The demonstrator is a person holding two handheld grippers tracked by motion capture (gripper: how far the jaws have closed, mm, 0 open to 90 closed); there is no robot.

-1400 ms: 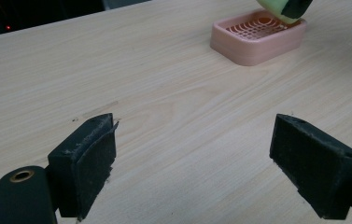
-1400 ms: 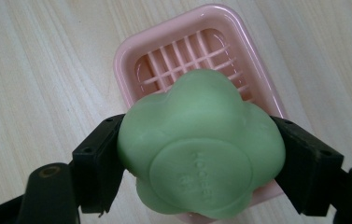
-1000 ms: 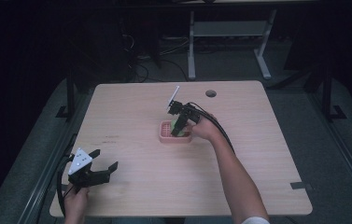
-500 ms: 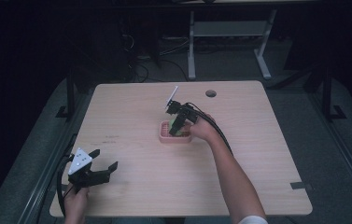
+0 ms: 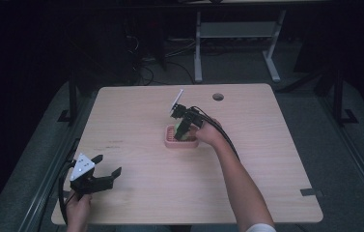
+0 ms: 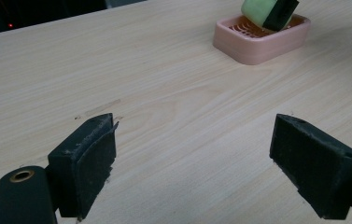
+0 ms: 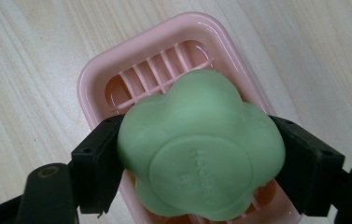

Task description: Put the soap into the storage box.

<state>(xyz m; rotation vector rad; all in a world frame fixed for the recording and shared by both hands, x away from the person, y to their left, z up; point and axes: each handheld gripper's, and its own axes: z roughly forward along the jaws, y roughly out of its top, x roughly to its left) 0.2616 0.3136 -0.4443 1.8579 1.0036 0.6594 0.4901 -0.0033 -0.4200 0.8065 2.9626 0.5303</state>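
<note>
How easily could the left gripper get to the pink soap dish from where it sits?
Probably yes: the left gripper has its jaws open, with bare table between it and the pink soap dish. But the right gripper holds the green soap over the dish, crowding it.

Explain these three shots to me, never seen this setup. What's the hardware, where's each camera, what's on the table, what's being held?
There is no robot arm here. A person sits at a light wooden table and holds a black handheld two-jaw gripper in each hand.

The high view looks down from above the person's side of the table. The other two cameras ride on the grippers and look along their jaws.

On the table stands a pink plastic slatted soap dish, also seen far off in the left gripper view.

The right gripper has its jaws shut on a pale green flower-shaped soap bar, held over the dish. I can't tell whether the bar touches it.

The left gripper sits near the table's front left corner, jaws wide open, holding nothing.
</note>
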